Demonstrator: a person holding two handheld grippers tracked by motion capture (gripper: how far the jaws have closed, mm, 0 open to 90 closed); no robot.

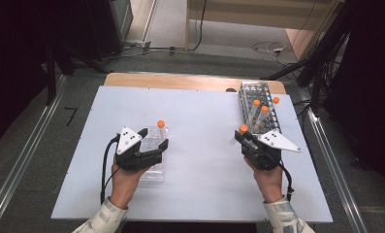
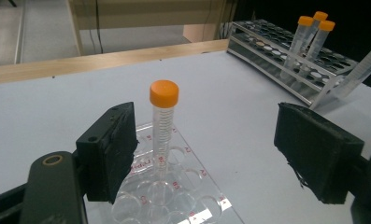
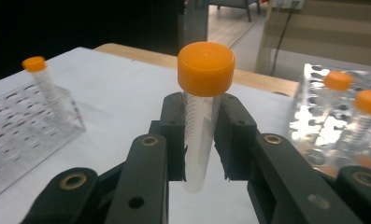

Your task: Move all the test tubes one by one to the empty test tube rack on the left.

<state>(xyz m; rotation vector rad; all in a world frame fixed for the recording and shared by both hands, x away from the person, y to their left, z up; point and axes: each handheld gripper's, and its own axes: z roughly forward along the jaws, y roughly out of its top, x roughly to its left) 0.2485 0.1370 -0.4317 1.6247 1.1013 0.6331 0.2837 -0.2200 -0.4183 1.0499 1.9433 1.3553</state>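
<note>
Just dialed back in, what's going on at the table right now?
A person is moving orange-capped tubes between two racks. The right gripper is shut on a tube, held upright above the table beside the metal rack, where three more tubes stand. The left gripper is open, its jaws on either side of the clear rack, not touching the single tube standing in it.

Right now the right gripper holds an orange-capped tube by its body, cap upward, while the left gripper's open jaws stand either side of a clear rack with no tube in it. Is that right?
Not quite: the clear rack is not empty. The left gripper view shows one orange-capped tube standing upright in it, between the open jaws of the left gripper. The rest holds: the right gripper grips its tube by the body, cap upward.
</note>
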